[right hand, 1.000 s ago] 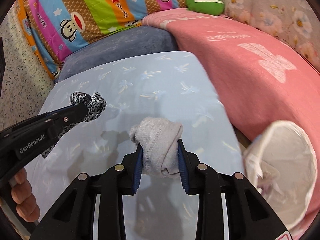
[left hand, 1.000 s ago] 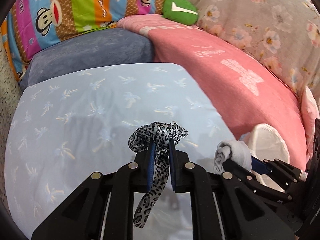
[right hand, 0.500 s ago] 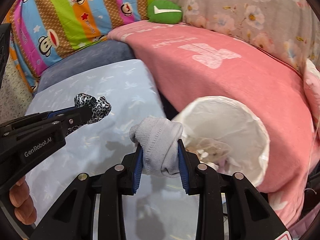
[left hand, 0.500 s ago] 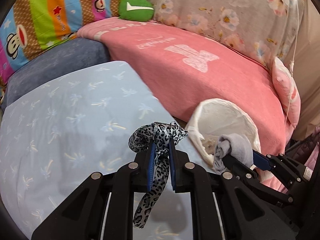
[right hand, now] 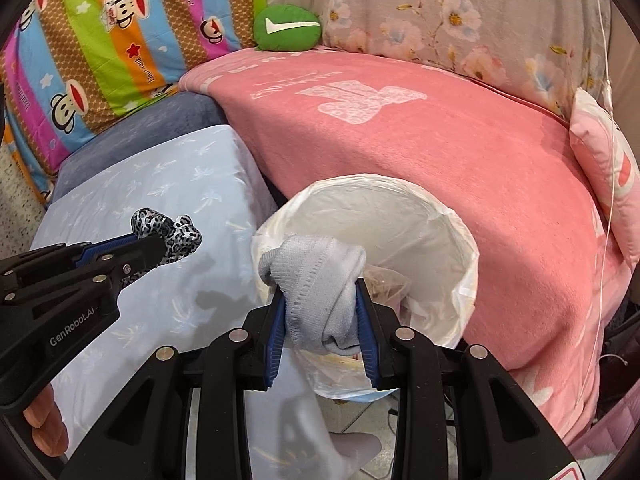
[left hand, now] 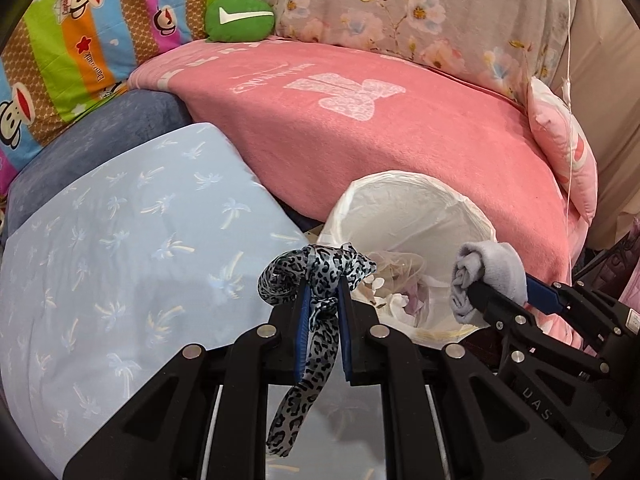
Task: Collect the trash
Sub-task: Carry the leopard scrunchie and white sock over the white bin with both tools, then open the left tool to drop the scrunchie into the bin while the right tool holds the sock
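The left tongs (left hand: 323, 304), black plastic with blue ribbed pads, are pinching a glossy grey-and-black leopard-print ribbon (left hand: 316, 280); its knotted, looped top bunches above the pads while a narrow tail hangs down between the arms. The right tongs (right hand: 320, 320), of the same black build, are pinching a soft, rolled pale-grey knitted sock (right hand: 316, 280) whose ribbed cuff folds over the pad tips. Ahead of the sock, just beyond it and slightly to the right, gapes a round bin lined with a thin, crinkled white plastic bag (right hand: 460, 240); crumpled clear wrapping and scraps of paper lie inside it. In the right wrist view the sock overlaps the bin's near-left rim, though whether it hangs fully over the opening cannot be told. In the left wrist view the ribbon sits at the bin's left edge, above the border of a smooth pale-blue sheet with a palm-tree print (left hand: 120, 260) that covers a flat surface on the left. Behind the bin lies a fuzzy coral-pink blanket with a white woven motif (left hand: 400, 140), backed by a grey floral fabric (left hand: 420, 12), a striped cartoon-monkey pillow (right hand: 100, 40) and a round green plush cushion with a white mark (left hand: 240, 18)
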`<state>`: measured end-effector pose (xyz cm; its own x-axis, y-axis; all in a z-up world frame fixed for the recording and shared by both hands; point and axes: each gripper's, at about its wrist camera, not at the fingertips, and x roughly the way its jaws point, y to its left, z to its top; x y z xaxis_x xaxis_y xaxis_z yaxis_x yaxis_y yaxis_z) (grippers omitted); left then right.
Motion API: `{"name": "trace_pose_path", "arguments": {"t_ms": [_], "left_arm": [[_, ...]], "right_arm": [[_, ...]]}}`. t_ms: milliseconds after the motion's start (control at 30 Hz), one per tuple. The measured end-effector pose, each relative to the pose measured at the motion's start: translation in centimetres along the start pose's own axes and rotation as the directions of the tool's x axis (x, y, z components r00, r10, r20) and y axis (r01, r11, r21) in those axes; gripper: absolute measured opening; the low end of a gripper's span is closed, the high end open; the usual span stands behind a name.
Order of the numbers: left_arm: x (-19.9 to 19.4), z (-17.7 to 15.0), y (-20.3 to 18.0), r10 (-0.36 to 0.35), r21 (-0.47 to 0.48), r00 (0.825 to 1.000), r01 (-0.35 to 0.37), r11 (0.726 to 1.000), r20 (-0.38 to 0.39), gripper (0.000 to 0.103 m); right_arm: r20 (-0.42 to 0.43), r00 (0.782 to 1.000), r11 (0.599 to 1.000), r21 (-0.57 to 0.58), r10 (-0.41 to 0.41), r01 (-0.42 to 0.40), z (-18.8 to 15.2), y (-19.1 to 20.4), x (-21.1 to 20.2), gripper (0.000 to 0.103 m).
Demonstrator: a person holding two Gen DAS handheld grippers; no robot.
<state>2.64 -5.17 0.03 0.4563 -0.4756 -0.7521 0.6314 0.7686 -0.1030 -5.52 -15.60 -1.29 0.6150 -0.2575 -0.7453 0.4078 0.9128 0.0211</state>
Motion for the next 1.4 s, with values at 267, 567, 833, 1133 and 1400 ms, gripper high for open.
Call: {"name": "trace_pose_path", "arguments": {"t_ms": [267,567,833,1133,1400], "left_arm": [[0.5,1.0,-3.4,-0.025,0.049,1.000,0.025,0.998,-0.001,0.013],[2.2,2.6,-6.2,-0.057,0.074,0.998,0.058,0.996,-0.023,0.014],[3.9,3.5,-7.9,-0.066,0.100,0.997,0.071,0.992,-0.044,0.016],[4.6,4.2,-8.3,-0.068,0.111,0.996,0.073,0.991,-0.049,0.018],[4.6,5.0,-8.1,-0.032,0.107,0.999,0.034,0.994,-0.016,0.056]], "right_arm": [[0.017,1.000,0.999,0.048,-0.009,0.008,0.1,-3.6,-0.5,0.031],[0.028,0.999,0.995,0.094,-0.017,0.015,0.9,-6.5,0.0,0.031],[0.015,1.000,0.993,0.120,-0.018,0.016,1.5,-8.0,1.2,0.031],[0.005,1.000,0.992,0.128,-0.015,0.014,2.2,-8.5,2.3,0.031],[0.005,1.000,0.991,0.134,-0.017,0.016,2.8,-8.7,2.7,0.032]]}}
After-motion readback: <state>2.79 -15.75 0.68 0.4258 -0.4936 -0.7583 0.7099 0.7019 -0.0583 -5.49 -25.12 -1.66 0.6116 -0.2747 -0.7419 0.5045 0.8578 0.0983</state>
